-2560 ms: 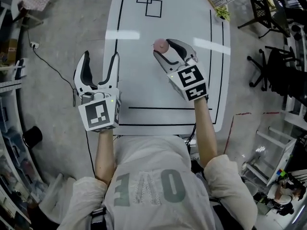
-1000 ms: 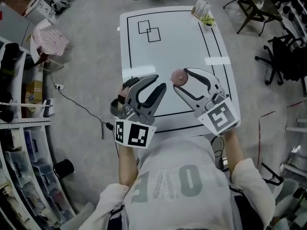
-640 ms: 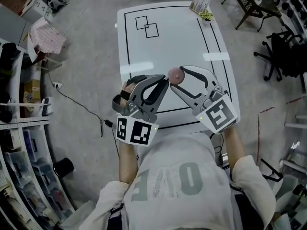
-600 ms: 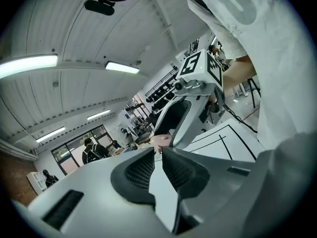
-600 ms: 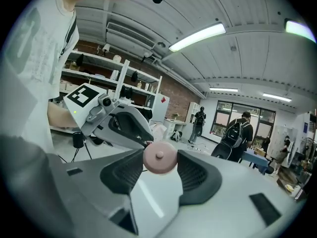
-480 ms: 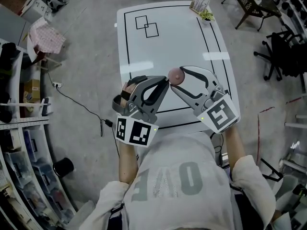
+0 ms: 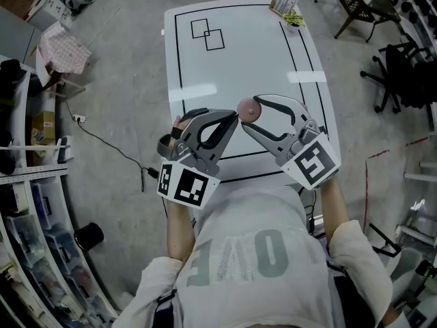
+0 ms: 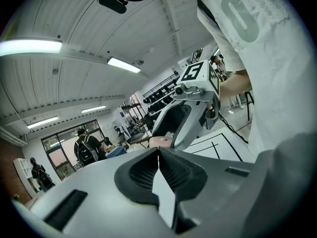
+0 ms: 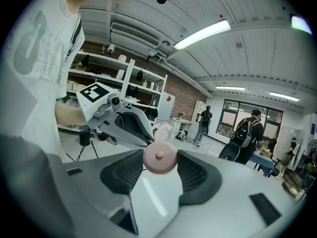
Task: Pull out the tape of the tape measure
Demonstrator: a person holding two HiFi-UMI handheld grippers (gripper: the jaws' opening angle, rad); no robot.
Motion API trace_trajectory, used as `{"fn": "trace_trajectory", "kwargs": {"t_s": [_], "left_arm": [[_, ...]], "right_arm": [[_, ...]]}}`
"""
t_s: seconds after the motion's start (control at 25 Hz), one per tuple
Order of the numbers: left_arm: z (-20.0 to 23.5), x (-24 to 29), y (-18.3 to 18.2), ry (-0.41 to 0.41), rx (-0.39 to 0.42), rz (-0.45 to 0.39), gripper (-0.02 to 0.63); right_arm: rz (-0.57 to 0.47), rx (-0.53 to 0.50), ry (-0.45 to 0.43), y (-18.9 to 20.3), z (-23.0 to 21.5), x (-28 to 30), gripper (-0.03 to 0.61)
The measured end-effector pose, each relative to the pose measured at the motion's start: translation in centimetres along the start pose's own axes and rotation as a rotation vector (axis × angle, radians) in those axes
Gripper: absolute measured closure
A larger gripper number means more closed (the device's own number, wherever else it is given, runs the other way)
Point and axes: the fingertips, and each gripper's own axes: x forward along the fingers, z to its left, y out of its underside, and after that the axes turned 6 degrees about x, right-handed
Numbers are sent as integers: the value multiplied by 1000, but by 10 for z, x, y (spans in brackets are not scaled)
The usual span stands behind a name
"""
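A small round pink tape measure point(image 7: 247, 109) is clamped between the jaws of my right gripper point(image 7: 250, 112) above the white table point(image 7: 239, 53). In the right gripper view the tape measure point(image 9: 160, 158) sits between the dark pads. My left gripper point(image 7: 234, 116) comes in from the left. Its jaws are pressed together, with the tips right against the measure's left edge. In the left gripper view its pads meet in one seam point(image 8: 158, 152), and the pink measure point(image 8: 161, 142) lies just beyond. The tape's end is too small to make out between them.
The table carries a black outline and two overlapping squares point(image 7: 207, 33) at the far end. Small items point(image 7: 285, 5) stand at its far right corner. Dark chairs point(image 7: 396, 67) are on the right. A cable point(image 7: 102, 142) and shelves are on the left. People stand in the background.
The left gripper moved in from the left to the tape measure and its jaws went from wide open to shut. The right gripper kept its hold and barely moved.
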Motion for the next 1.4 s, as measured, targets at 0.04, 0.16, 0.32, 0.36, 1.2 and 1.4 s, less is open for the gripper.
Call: {"fn": "trace_trajectory", "kwargs": {"t_s": [0.04,0.16,0.32,0.36,1.2,1.4], "left_arm": [[0,1,0,1,-3,0,583],[1,1,0,-7,-3,5,584],[6,-2,1,-42,19,18,584],[7,-3,2,-51,22,23,584],[32,-25,34,-166,-4,101,584],[37,-35,45,-202,-26,127,584]], "right_arm": [[-3,4,2,0,0,0,347],[-3,16,15,1,-1,0,347],[-18,52,88,-2,-5,-1,347],[-25,72,117,-1,-8,-1,347],[-16,251,351,34,-35,-18,347],[7,373,476,57,-60,-34,347]]}}
